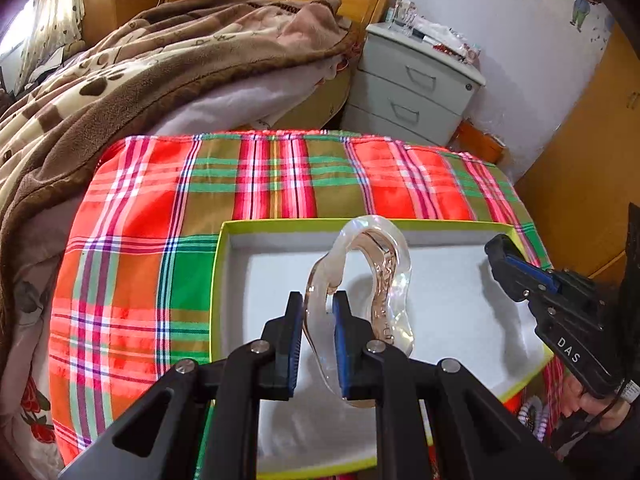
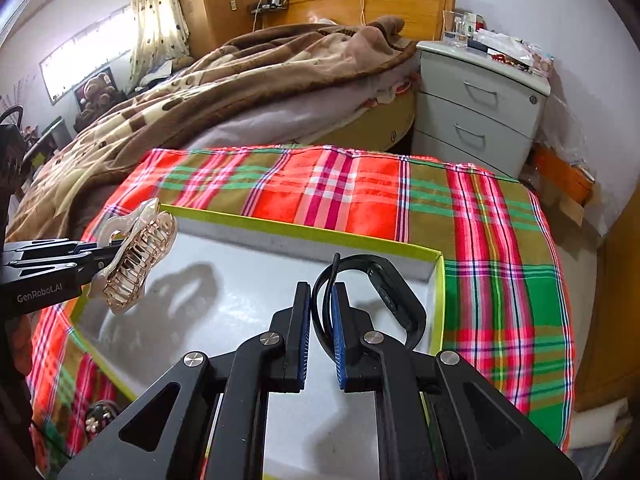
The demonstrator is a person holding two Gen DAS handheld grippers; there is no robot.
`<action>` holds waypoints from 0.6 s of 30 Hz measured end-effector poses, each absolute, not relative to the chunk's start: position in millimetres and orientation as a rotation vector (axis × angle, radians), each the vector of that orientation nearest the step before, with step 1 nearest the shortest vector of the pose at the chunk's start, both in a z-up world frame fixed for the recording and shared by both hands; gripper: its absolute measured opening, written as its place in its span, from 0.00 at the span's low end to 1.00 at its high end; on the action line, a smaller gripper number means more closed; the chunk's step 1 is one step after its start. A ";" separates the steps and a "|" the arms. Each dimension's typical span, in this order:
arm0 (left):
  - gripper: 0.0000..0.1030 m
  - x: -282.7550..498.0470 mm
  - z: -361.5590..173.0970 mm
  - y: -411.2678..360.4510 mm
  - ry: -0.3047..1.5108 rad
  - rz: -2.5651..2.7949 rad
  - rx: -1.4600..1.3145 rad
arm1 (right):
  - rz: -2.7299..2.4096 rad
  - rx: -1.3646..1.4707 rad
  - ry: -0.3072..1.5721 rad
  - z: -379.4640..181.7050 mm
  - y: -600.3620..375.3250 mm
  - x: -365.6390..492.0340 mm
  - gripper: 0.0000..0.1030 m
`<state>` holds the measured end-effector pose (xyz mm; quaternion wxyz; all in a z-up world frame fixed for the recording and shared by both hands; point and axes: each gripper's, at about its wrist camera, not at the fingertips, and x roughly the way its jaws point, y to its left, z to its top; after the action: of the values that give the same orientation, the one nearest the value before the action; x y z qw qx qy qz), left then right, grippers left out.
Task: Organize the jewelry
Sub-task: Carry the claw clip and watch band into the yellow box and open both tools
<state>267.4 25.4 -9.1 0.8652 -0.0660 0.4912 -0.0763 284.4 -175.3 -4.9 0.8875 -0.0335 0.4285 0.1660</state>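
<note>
- Leftmost, a brown paw-print blanket (image 1: 132, 76) lies heaped on the bed, beside the table draped in a red and green plaid cloth (image 1: 152, 216).
- On that cloth sits a shallow white tray with a lime-green rim (image 1: 221, 280), its far wall running across both views (image 2: 304, 232).
- Over the tray's left part, the left gripper (image 1: 316, 344) is clenched on a clear, rose-tinted hair claw clip (image 1: 360, 280); the blue pads are drawn close, with only the clip's edge between them.
- Seen from the right wrist camera, the same clip (image 2: 136, 260) hangs from the left gripper's tips (image 2: 96, 256), teeth facing down, lifted above the tray floor, its shadow falling on the white surface below.
- Further right, the right gripper (image 2: 320, 336) is nearly closed, pinching the strap of a black wristband watch (image 2: 392, 292); the band loops out past the right finger, over the tray's right corner.
- From the left wrist camera, the right gripper (image 1: 504, 256) shows side-on at the tray's right edge; its hold cannot be told from there.
- Beyond the table on the right stands a grey-green nightstand (image 1: 416, 84) with drawers, small items cluttering its top.
</note>
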 end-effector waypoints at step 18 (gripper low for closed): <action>0.16 280.3 -26.8 17.5 1.075 -0.134 -0.096 | 0.338 -0.105 0.952 -21.6 -168.8 298.6 0.10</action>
<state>280.2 17.5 -26.8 0.8557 -0.0458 0.5115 -0.0637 298.6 -168.8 -21.6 0.8739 -0.0504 0.4557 0.1618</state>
